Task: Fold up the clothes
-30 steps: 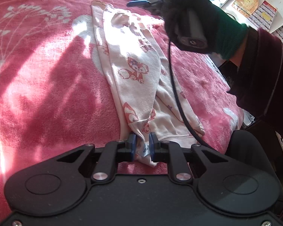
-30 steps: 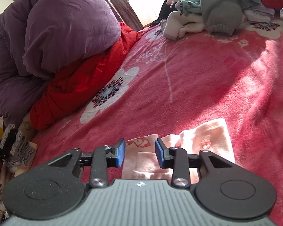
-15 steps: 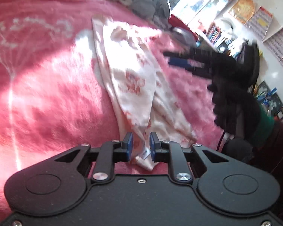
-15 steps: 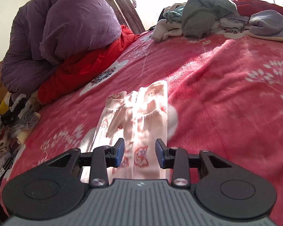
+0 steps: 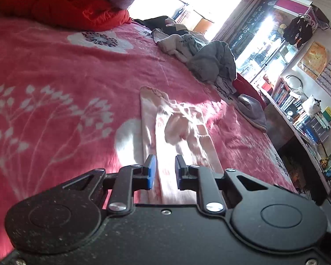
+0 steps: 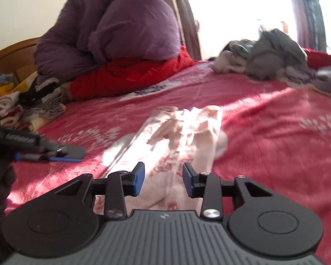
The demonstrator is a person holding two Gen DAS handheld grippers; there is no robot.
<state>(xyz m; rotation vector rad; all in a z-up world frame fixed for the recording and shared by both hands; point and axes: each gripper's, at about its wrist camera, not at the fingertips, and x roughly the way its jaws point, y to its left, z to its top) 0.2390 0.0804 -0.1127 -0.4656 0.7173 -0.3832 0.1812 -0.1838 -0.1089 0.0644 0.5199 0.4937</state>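
A pale pink garment with a fox print lies lengthwise on the red floral blanket, part folded and rumpled at its far end. My left gripper hovers over its near part, jaws a narrow gap apart. The cloth lies flat and wide beneath them, not pinched. In the right wrist view the garment runs away from my right gripper, which stands open above its near end with nothing gripped. There the left gripper shows at the left over the blanket, beside the garment, with no cloth hanging from it.
A purple duvet on a red quilt fills the head of the bed. A grey clothes pile and a grey hat lie by the window side. Folded items are stacked at the left. A bookshelf lines the right wall.
The left gripper let go of the garment's hem, rose and swung to look along the garment. The right gripper drew back from the far end to the near end.
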